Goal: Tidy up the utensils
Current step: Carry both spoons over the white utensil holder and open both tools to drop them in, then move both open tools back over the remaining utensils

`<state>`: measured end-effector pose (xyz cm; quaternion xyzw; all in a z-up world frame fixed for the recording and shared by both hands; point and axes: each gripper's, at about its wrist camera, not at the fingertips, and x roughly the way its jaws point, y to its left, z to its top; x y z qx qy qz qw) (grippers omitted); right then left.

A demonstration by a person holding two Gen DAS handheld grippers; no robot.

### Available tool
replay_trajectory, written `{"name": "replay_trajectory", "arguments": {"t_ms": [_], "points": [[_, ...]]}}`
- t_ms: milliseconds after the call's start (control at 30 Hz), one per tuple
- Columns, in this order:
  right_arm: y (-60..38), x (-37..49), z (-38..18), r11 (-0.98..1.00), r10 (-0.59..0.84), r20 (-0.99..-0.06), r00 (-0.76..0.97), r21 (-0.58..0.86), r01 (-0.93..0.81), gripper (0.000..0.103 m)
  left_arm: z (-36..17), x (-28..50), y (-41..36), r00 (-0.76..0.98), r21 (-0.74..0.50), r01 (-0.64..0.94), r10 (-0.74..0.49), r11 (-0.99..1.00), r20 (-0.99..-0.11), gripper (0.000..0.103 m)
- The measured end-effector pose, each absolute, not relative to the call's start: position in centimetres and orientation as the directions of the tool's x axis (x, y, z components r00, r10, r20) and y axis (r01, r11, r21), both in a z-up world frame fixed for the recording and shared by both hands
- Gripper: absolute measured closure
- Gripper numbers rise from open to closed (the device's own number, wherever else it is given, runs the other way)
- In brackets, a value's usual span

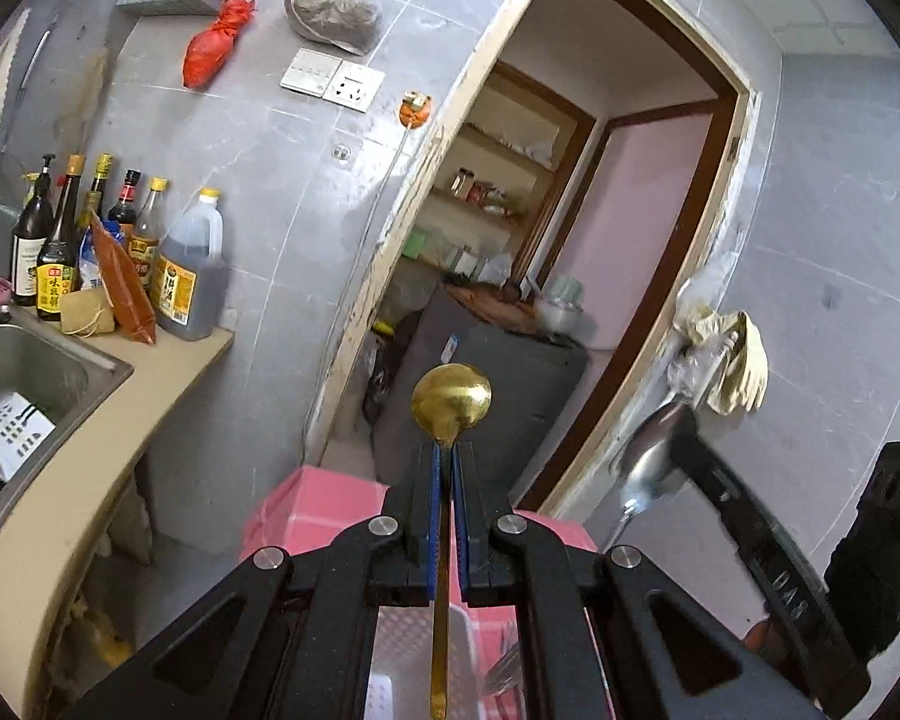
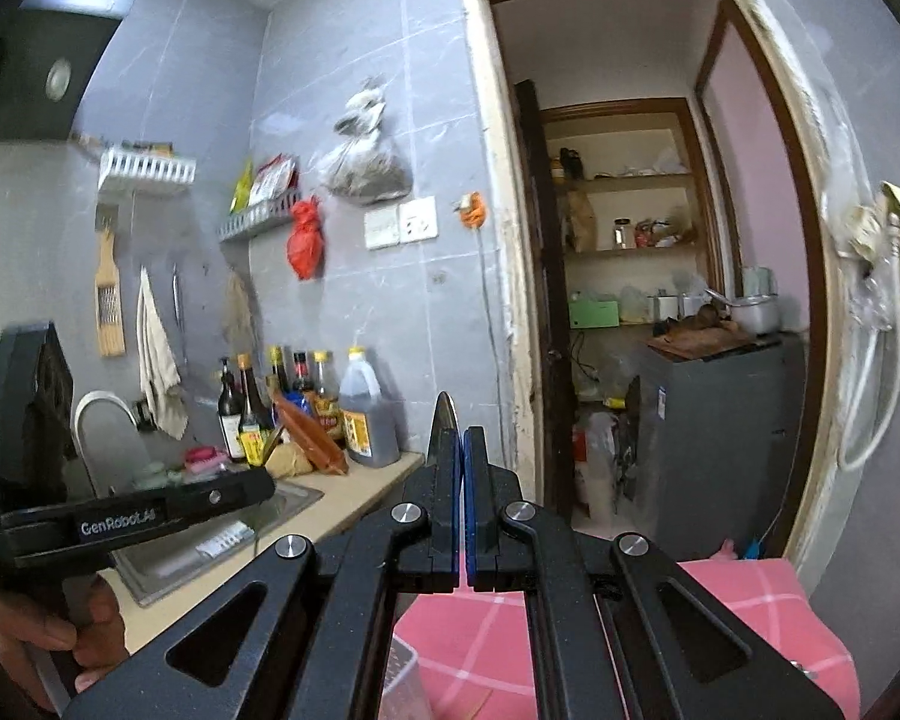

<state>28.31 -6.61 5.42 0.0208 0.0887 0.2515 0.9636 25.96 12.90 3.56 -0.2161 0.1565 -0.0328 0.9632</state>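
Observation:
My left gripper (image 1: 447,450) is shut on a gold spoon (image 1: 452,396). The spoon's round bowl sticks out past the fingertips and its handle runs back between the blue pads. In the same view, at the right, a silver spoon (image 1: 651,459) is held in my right gripper (image 1: 687,438). In the right wrist view the right gripper (image 2: 459,438) is shut, and the silver spoon (image 2: 444,414) shows edge-on as a thin dark tip above the left finger. The left gripper (image 2: 258,489) points in from the left there, held by a hand (image 2: 42,630).
A steel sink (image 1: 60,360) holds a white perforated holder (image 1: 12,429). Sauce and oil bottles (image 1: 120,258) stand on the beige counter (image 1: 168,372). A pink checked cloth (image 2: 750,612) and a clear plastic container (image 1: 414,648) lie below the grippers. A doorway (image 2: 630,300) opens ahead.

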Motion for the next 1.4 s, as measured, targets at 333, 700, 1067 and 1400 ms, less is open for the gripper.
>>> {"name": "replay_trajectory", "arguments": {"t_ms": [333,700,1067,1400], "points": [[-3.9,27.5,0.0,0.832,0.547,-0.263,0.795,0.062,-0.552,0.101,-2.0,25.1,13.8,0.947,-0.419,0.028,-0.159,0.907,-0.28,0.098],[-4.5,27.1,-2.3,0.804,0.588,-0.312,0.746,0.123,-0.582,0.098,-3.5,23.7,14.1,0.907,-0.439,0.094,-0.259,0.894,-0.333,0.096],[-7.4,25.8,-0.3,0.837,0.547,-0.281,0.789,0.161,-0.523,0.07,-1.9,21.5,13.1,0.913,-0.412,0.036,-0.198,0.911,-0.358,0.057],[-15.1,22.6,5.0,0.913,0.406,-0.178,0.896,0.122,-0.389,0.016,2.1,19.8,7.1,0.95,-0.322,0.018,-0.116,0.946,-0.289,0.019]]}}
